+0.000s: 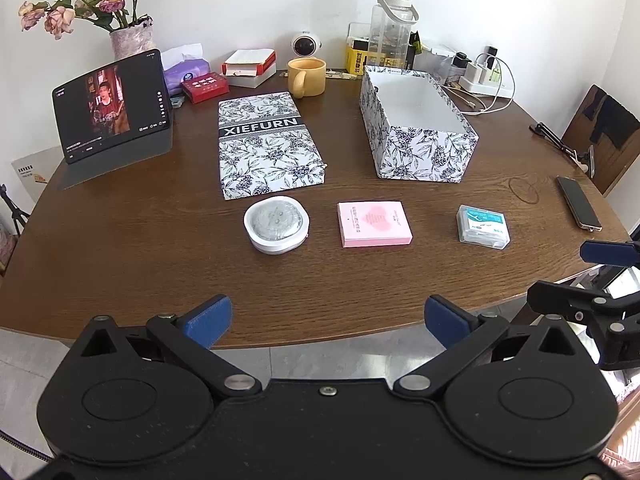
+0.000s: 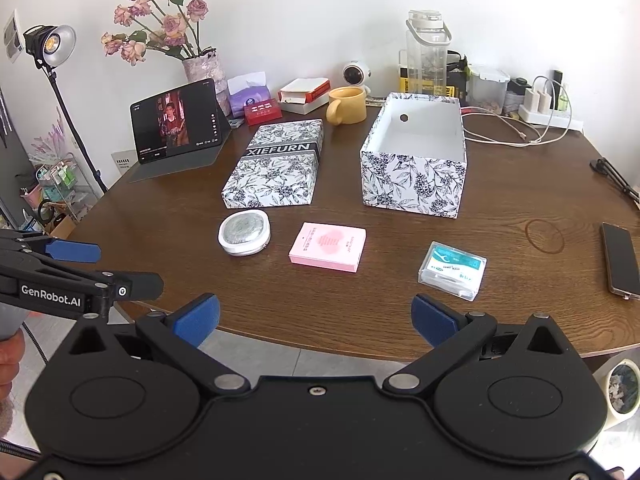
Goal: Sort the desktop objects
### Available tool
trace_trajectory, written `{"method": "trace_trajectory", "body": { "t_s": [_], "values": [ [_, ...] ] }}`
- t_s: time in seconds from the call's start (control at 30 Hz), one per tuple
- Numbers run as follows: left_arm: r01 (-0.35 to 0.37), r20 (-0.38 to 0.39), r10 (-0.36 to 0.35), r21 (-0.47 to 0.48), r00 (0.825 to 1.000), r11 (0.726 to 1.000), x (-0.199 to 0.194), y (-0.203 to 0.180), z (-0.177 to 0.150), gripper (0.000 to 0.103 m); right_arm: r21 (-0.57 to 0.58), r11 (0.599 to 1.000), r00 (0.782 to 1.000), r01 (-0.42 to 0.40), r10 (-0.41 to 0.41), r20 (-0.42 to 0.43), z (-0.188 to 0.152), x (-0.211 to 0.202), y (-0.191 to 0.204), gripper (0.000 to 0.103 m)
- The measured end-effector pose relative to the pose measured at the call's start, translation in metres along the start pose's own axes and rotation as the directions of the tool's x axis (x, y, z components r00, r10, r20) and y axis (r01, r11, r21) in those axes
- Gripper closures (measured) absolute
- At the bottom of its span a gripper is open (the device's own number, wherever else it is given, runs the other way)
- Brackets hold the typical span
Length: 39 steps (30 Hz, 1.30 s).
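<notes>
With both tools held back over the near table edge, I read the left gripper [image 1: 328, 322] as spread wide, blue pads [image 1: 208, 320] far apart, nothing between them and nothing touched. Right gripper [image 2: 315, 320] is the same: wide, holding nothing, clear of the wooden table [image 1: 120, 248].

Three items lie in a row across the middle: round white case [image 1: 277, 224] on the left, pink card box [image 1: 374, 224] in the centre, clear floss-pick box [image 1: 483, 227] on the right. All are well apart from each other and lie flat.

Beyond them, the floral lid [image 1: 268, 144] lies flat, its near edge just beside the round case. The open floral box [image 1: 416, 128] stands right of it, a clear strip of table between the two.

A phone [image 1: 579, 208] lies near the right edge, apart from the floss-pick box. The far side is crowded: tablet [image 1: 112, 108], yellow mug [image 1: 306, 77], cables [image 1: 492, 96]. Bare wood runs between the item row and the near edge, widest at near left.
</notes>
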<state>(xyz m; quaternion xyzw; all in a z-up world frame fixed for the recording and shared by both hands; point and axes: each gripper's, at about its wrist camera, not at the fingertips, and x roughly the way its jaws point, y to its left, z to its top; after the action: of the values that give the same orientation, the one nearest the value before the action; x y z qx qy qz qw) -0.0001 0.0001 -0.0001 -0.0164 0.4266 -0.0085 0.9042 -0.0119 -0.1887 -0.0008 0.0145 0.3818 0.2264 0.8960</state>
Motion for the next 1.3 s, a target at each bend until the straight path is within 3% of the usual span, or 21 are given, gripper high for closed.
{"method": "trace_trajectory", "body": {
  "t_s": [0.33, 0.83, 1.3],
  "values": [
    [0.003, -0.021, -0.004, -0.014, 1.0, 1.0, 0.004, 0.0, 0.004, 0.0, 0.002, 1.0, 1.0, -0.001, 0.001, 0.0, 0.003, -0.001, -0.003, 0.0],
    [-0.01, 0.048, 0.01, -0.01, 0.999, 1.0, -0.001, -0.007, 0.006, 0.0, -0.007, 1.0, 1.0, -0.004, 0.004, 0.014, 0.004, -0.001, -0.005, 0.0],
    [-0.012, 0.052, 0.012, -0.003, 0.999, 1.0, 0.003, -0.012, 0.004, 0.0, -0.009, 1.0, 1.0, -0.005, 0.005, 0.018, 0.003, 0.002, -0.009, 0.0]
  ]
}}
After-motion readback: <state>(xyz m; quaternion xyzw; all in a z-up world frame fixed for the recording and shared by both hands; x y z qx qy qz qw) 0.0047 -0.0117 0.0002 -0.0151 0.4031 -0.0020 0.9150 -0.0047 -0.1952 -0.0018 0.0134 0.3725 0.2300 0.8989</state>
